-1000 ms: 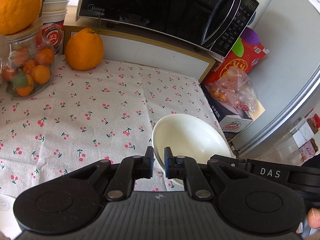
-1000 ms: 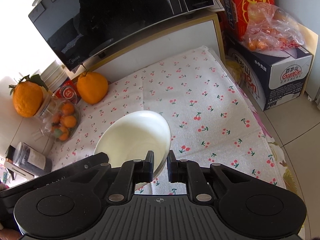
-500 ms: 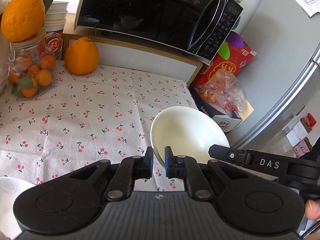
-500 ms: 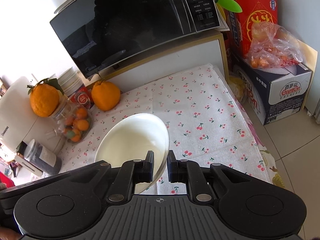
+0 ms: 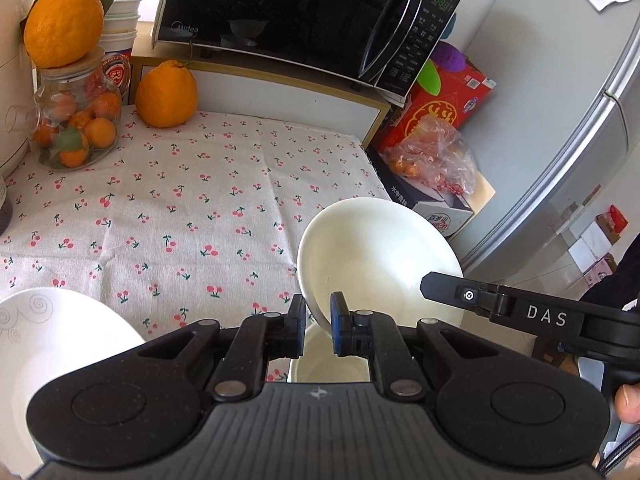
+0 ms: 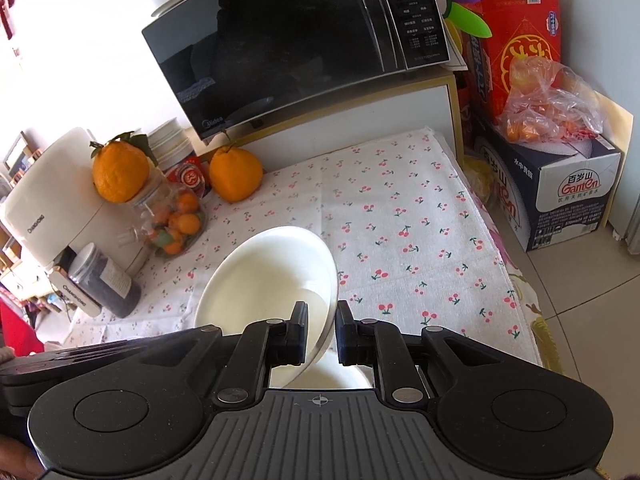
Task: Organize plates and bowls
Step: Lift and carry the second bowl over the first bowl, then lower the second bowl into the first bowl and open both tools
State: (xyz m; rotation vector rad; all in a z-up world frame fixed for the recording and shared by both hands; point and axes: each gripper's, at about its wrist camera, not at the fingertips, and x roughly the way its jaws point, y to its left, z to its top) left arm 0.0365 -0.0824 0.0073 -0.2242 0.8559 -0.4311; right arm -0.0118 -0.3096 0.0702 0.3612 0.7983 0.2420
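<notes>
Both grippers hold one white bowl (image 5: 376, 256) by opposite rims, above the cherry-print tablecloth (image 5: 192, 200). My left gripper (image 5: 318, 320) is shut on the bowl's left rim. My right gripper (image 6: 322, 326) is shut on the right rim of the same bowl (image 6: 268, 280). A second white bowl (image 5: 328, 360) sits just below the held one, mostly hidden, and also shows in the right wrist view (image 6: 344, 376). A white plate with swirl marks (image 5: 48, 340) lies at the lower left of the left wrist view.
A black microwave (image 5: 296, 20) stands on a shelf at the back. A glass jar of oranges (image 5: 76, 120), a loose orange (image 5: 166, 94) and a white appliance (image 6: 60, 196) are at the left. Boxes (image 6: 552, 184) and a fridge (image 5: 580, 160) stand right of the table edge.
Both grippers have drawn back and risen with the bowl still held. The swirl plate and the lower bowl have come into view beneath.
</notes>
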